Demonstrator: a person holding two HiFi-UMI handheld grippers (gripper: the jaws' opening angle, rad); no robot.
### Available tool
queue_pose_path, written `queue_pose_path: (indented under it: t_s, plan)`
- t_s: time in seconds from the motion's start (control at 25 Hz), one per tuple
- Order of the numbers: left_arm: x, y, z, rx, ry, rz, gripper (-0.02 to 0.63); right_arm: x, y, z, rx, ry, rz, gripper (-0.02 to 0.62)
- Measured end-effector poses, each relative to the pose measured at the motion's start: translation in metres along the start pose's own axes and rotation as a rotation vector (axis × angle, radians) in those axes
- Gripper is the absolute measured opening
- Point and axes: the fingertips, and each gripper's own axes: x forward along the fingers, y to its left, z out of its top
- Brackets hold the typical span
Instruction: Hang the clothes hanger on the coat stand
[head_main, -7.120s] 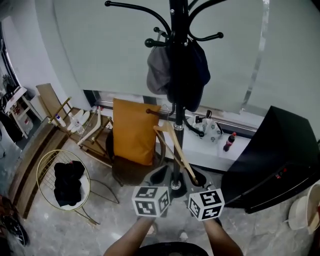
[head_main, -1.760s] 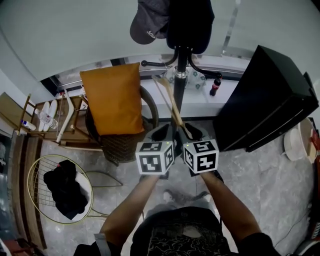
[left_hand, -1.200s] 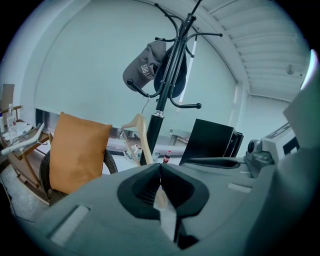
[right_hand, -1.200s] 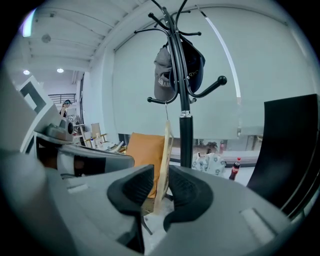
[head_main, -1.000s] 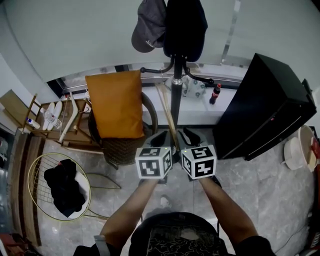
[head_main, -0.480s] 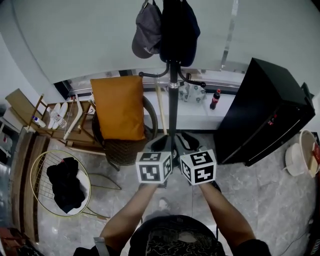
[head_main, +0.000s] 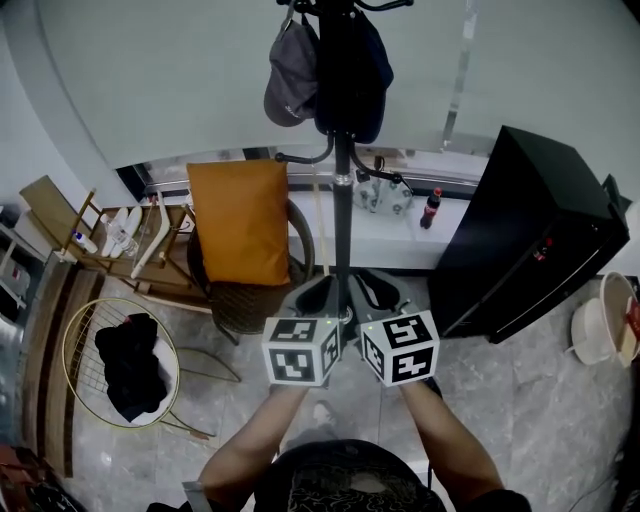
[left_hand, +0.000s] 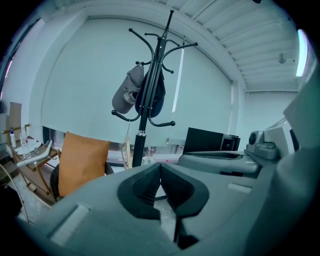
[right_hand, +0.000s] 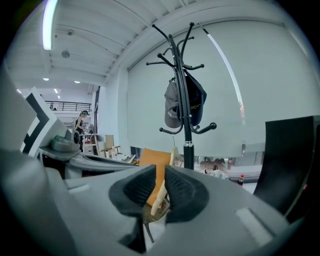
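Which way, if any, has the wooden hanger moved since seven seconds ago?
Yes. Then the wooden hanger slanted across the coat stand pole, lower end on its right; now it hangs straight, wholly left of the pole.

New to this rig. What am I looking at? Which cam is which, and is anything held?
There is no robot. A person holds a left hand-held gripper and a right hand-held gripper; the marker cubes belong to them. One picture comes from a head camera looking down, and the other two look along each gripper's jaws. Ahead is a black coat stand with a grey cap. The wooden hanger hangs from a lower hook. Nearby are an orange cushion and a wire basket. The left jaws are together and the right are slightly apart; neither holds anything.
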Motion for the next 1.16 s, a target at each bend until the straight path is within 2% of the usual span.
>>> queue_pose_path:
  t_s: [0.24,0.68,1.16]
  plan:
    - [-0.007,-0.020,0.006,0.005,-0.026,-0.004,0.005,-0.022,0.001,0.009,-0.026,-0.021,0.045,0.008]
    - [-0.014,-0.039,0.004,0.024,-0.039,-0.005,0.005,-0.041,-0.001,0.009,-0.046,-0.046,0.068,0.006]
    - [-0.018,-0.038,0.002,0.020,-0.035,-0.008,0.005,-0.042,0.002,0.012,-0.045,-0.049,0.068,0.006]
